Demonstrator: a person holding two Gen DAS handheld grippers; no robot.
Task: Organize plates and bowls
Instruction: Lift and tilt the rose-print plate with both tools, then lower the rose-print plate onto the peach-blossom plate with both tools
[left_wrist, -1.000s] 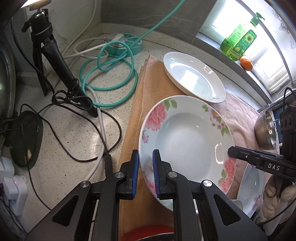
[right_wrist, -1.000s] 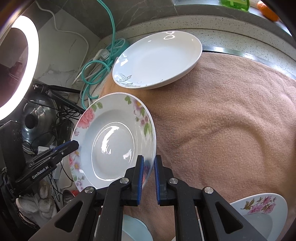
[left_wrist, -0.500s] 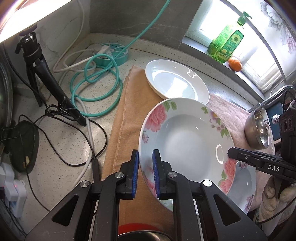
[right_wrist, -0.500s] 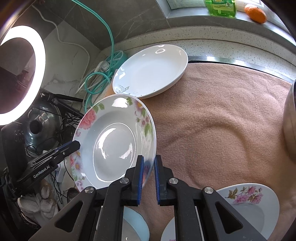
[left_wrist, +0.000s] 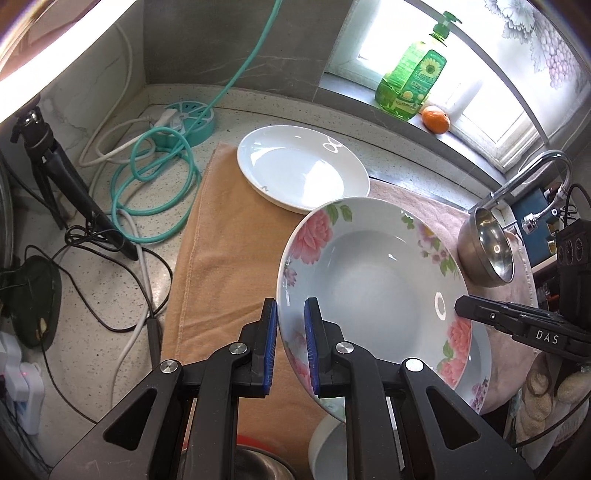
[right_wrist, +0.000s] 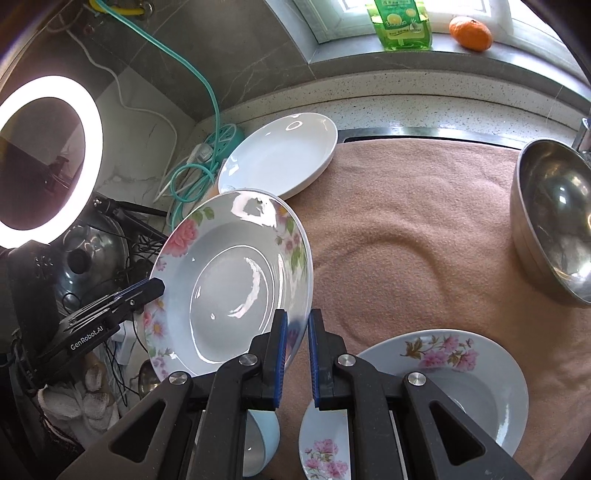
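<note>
Left wrist view: the floral plate (left_wrist: 373, 280) has come up off the towel (left_wrist: 221, 266) since a second ago, and the white plate (left_wrist: 303, 171) now sits farther away, past its far rim. The left gripper (left_wrist: 290, 347) pinches the plate's near rim, jaws narrow. In the right wrist view the right gripper (right_wrist: 295, 354) clamps the opposite rim, likewise narrow, so the plate hangs tilted between both, clear of the desk (left_wrist: 110, 295). A second floral plate (right_wrist: 461, 373) lies below on the towel. The lift looks done; carrying it to a stack, probably the white plate, seems next.
</note>
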